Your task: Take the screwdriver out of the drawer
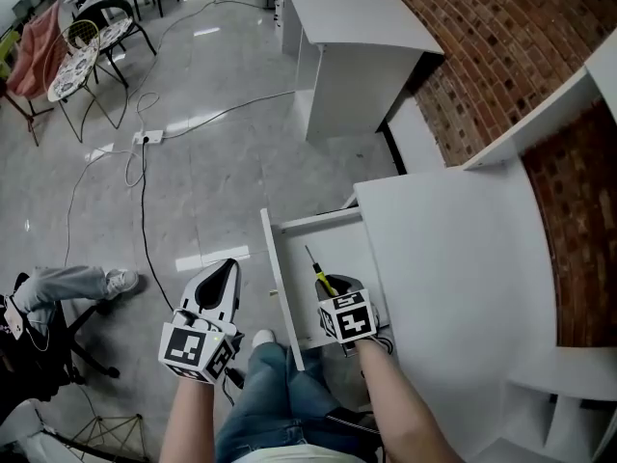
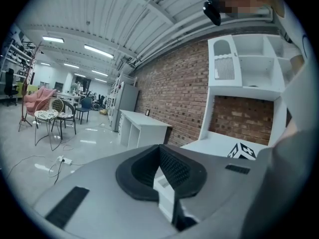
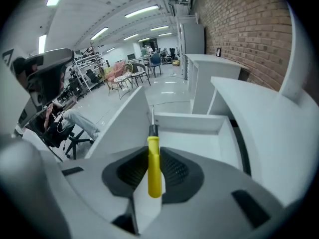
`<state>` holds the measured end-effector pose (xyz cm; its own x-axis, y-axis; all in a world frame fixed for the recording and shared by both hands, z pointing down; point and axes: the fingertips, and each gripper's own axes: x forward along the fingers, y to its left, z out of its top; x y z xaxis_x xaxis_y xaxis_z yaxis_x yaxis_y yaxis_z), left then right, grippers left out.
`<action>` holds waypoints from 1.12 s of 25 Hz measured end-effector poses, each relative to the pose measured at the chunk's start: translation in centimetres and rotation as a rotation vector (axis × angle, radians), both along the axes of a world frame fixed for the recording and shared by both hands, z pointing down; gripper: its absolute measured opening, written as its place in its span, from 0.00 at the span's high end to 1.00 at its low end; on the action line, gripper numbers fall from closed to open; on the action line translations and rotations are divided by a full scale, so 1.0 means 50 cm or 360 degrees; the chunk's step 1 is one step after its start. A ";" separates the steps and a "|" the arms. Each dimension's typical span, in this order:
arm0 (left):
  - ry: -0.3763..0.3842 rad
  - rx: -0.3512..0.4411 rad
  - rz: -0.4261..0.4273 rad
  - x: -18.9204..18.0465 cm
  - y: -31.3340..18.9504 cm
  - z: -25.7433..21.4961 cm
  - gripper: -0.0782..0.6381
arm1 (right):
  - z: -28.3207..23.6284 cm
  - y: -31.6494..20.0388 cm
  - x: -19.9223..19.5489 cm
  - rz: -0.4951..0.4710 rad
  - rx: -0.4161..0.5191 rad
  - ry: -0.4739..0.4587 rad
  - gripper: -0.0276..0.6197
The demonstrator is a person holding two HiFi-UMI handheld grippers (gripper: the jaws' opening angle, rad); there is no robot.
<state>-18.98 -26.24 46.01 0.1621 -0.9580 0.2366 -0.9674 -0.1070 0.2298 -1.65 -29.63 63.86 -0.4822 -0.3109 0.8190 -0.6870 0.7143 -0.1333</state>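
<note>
The white drawer (image 1: 281,283) stands pulled out from under the desk top (image 1: 453,258). My right gripper (image 1: 333,295) hangs just above the drawer's near end, shut on a yellow-handled screwdriver (image 1: 321,280). Its metal shaft points toward the drawer's far end. In the right gripper view the yellow handle of the screwdriver (image 3: 154,168) is clamped between the dark pads of the right gripper (image 3: 153,156), with the drawer (image 3: 199,133) below it. My left gripper (image 1: 220,276) floats left of the drawer front, over the floor. Seen from the left gripper view, the left gripper (image 2: 162,171) is shut with nothing in it.
A second white desk (image 1: 347,27) stands farther along the brick wall (image 1: 501,37). Cables and a power strip (image 1: 149,136) lie on the shiny floor. Chairs (image 1: 92,37) are at the far left. A seated person's leg (image 1: 72,283) is at the left edge.
</note>
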 end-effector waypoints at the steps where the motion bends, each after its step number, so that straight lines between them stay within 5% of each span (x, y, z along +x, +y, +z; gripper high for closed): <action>1: -0.0007 0.0023 0.0000 0.000 0.000 -0.015 0.87 | -0.023 0.000 0.002 -0.0005 0.0020 -0.0013 0.83; 12: -0.0045 0.0160 0.0068 0.033 -0.001 -0.116 0.87 | -0.193 -0.029 0.064 0.0078 0.0227 -0.0099 0.83; 28: -0.0075 0.0154 0.0227 0.136 -0.015 -0.128 0.87 | -0.189 -0.116 0.398 0.0724 0.0295 0.0030 0.83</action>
